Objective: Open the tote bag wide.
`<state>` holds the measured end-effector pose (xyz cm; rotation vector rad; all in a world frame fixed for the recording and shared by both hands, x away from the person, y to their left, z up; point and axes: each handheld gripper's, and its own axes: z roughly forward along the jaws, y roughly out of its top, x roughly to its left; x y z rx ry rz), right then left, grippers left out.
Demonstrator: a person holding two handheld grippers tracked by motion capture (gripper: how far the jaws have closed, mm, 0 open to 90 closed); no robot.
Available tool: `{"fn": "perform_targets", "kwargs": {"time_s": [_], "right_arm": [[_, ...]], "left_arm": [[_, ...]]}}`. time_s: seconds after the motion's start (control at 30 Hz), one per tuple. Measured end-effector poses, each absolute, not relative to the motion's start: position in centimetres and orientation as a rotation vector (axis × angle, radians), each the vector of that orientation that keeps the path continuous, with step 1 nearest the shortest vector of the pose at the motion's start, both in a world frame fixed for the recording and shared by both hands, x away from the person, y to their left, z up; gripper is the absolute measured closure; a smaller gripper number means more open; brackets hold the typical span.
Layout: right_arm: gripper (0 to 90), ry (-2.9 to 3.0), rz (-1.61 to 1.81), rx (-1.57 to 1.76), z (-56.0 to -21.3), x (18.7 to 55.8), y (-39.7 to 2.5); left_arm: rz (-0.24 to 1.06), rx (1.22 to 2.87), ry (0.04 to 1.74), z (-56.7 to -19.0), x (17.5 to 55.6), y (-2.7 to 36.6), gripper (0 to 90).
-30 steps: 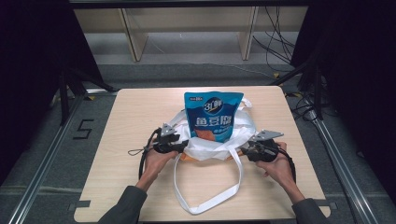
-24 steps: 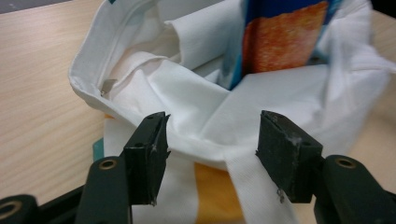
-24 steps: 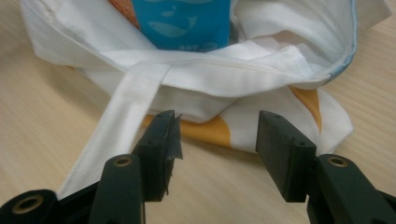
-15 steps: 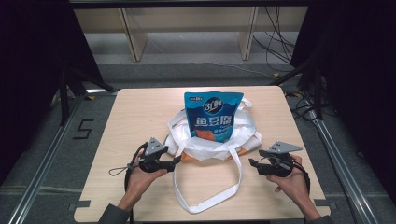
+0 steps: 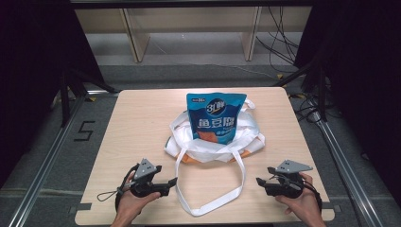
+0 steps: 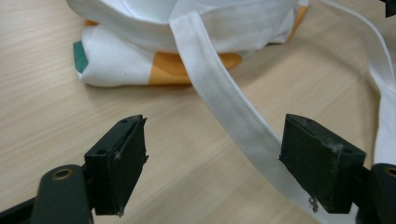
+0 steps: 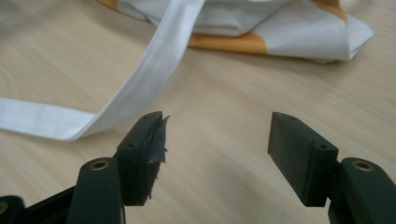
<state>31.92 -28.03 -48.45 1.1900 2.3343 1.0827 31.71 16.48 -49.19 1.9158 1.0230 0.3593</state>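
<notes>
Both hands have drawn back toward the near edge since the earlier frames, leaving the white tote bag point(image 5: 215, 142) mid-worktop with the blue snack pouch point(image 5: 216, 117) standing in it. Its long strap point(image 5: 213, 201) loops toward the near edge between the two tools. The left hand-held gripper point(image 5: 171, 182) sits near left, jaws spread, the strap passing by its right jaw. The right hand-held gripper point(image 5: 259, 181) sits near right, jaws spread over bare worktop point(image 5: 137, 123).
</notes>
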Motion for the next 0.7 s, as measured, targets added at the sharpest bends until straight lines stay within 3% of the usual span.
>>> {"fn": "perform_targets", "kwargs": {"time_s": [0.33,0.7], "right_arm": [[34.6,2.418,1.045,1.141,-49.4,30.3,-28.2],[34.1,2.389,1.028,1.185,-49.4,30.1,-28.0]], "left_arm": [[0.348,2.027,0.931,-50.4,30.6,15.4,18.1],[0.358,1.997,0.964,-50.3,30.8,15.5,17.6]]}}
